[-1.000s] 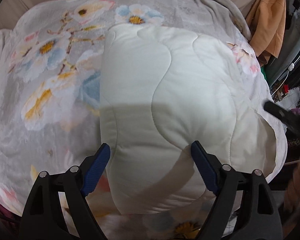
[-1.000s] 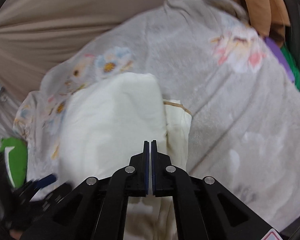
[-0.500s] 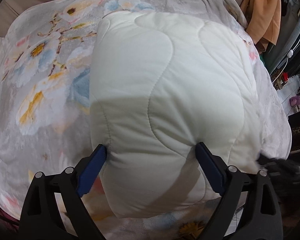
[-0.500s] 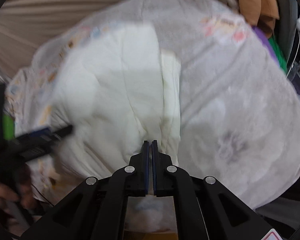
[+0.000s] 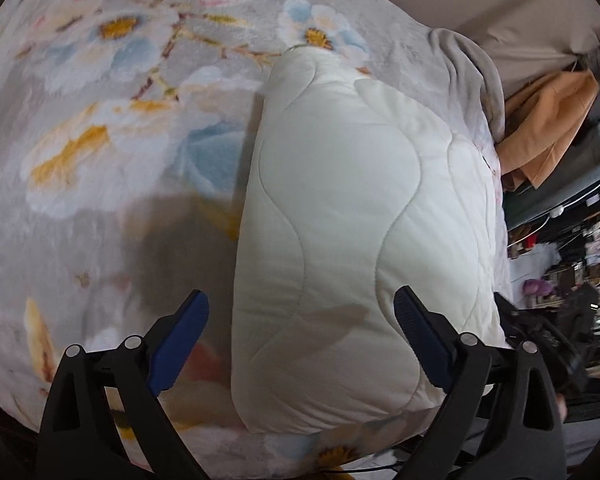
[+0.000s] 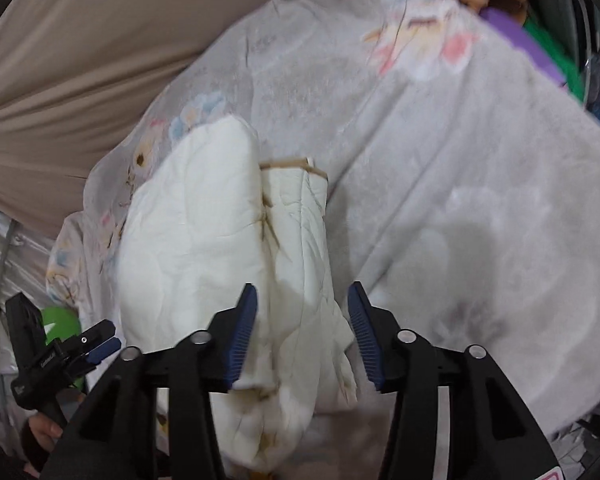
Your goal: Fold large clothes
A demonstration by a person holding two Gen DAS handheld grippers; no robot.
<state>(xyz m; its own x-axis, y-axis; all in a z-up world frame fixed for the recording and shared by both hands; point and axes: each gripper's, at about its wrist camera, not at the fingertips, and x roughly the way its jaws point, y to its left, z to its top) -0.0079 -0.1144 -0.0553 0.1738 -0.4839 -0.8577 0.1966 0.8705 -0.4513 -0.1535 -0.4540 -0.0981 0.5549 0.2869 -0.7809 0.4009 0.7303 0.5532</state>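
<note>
A folded cream quilted garment [image 5: 352, 216] lies on a grey floral blanket [image 5: 100, 120]. My left gripper [image 5: 300, 336] is open and empty, its jaws wide apart above the garment's near end. In the right wrist view the same garment [image 6: 220, 248] lies folded, with a brown-edged layer [image 6: 296, 216] showing along its right side. My right gripper [image 6: 302, 340] is open and empty, its jaws astride the near end of that layer. The left gripper [image 6: 96, 344] shows at the lower left of the right wrist view.
The floral blanket [image 6: 460, 160] covers the whole surface. An orange garment [image 5: 548, 120] hangs at the right, with cluttered shelves [image 5: 580, 248] beyond. A beige sheet [image 6: 80, 40] lies behind the blanket. Purple and green items [image 6: 540, 40] sit at the far right edge.
My right gripper has gone from shut to open over the garment's near end. My left gripper has stayed open and shifted left, so the garment sits more to the right in its view.
</note>
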